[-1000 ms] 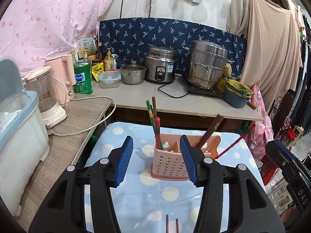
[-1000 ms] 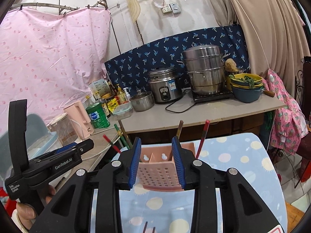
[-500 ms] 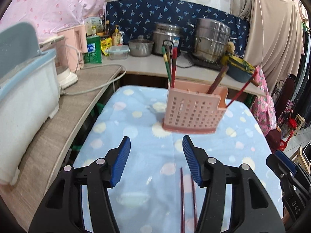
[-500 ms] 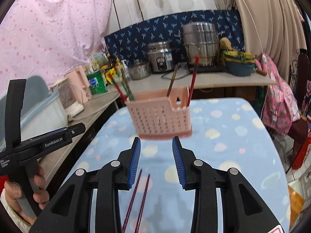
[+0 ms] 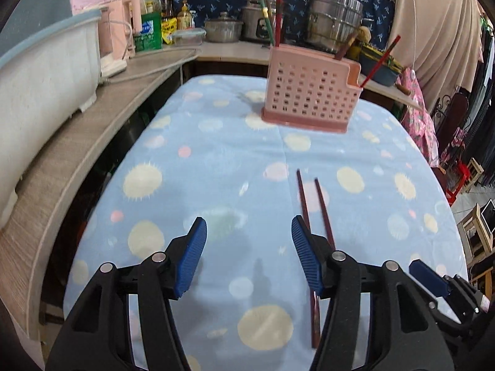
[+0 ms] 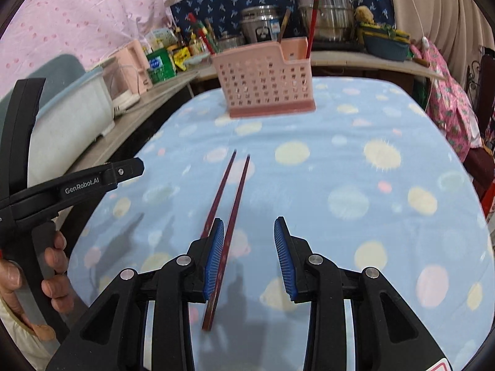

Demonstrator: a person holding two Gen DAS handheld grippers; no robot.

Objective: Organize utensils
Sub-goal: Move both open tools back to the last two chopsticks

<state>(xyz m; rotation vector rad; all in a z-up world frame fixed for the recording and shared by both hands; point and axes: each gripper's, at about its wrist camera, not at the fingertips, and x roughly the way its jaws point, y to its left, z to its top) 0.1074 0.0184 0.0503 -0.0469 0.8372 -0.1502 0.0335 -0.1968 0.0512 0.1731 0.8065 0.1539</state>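
Both grippers hover low over the blue spotted cloth (image 6: 355, 160): the left gripper (image 5: 246, 253) empty and opening wider, the right gripper (image 6: 249, 256) parted and gripping nothing, 1 chopstick lying just inside its left pad. 2 dark red chopsticks (image 6: 230, 198) remain loose on the cloth; several others already stand in the pink holder (image 6: 266, 77) beyond.

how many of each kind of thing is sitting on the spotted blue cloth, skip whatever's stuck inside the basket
dark red chopsticks, lying flat side by side: 2
pink utensil basket, standing upright: 1
total: 3
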